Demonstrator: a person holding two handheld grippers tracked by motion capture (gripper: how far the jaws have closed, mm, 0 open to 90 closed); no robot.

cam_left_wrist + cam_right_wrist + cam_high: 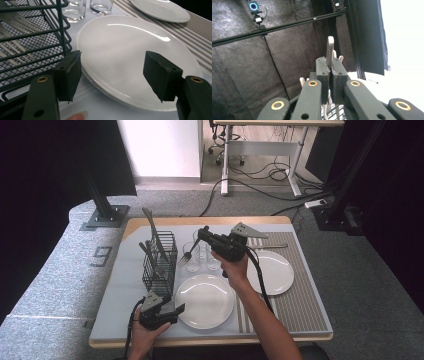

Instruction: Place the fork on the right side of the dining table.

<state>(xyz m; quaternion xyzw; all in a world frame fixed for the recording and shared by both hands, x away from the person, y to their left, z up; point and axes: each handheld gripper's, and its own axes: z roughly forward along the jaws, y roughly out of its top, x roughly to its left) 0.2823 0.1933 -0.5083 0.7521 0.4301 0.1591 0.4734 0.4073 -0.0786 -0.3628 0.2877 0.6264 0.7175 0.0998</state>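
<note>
My right gripper (203, 233) hangs above the glasses, shut on a silver fork (189, 253) whose tines droop toward the wire basket. In the right gripper view the fork's handle (330, 48) sticks up out of my shut right gripper (330, 67). Low at the table's front, my left gripper (176, 314) stands open beside the near white plate (205, 302). The left gripper view shows my left gripper (113, 75) with nothing between its fingers and the plate's rim (120, 50) just beyond them.
A black wire cutlery basket (160, 266) (30, 40) holding several utensils stands left of the plate. Three glasses (200, 256) (75, 10) cluster behind the plate. A second white plate (272, 270) (160, 10) lies on the striped placemat (300, 305) (200, 37), with a piece of cutlery (270, 246) behind it.
</note>
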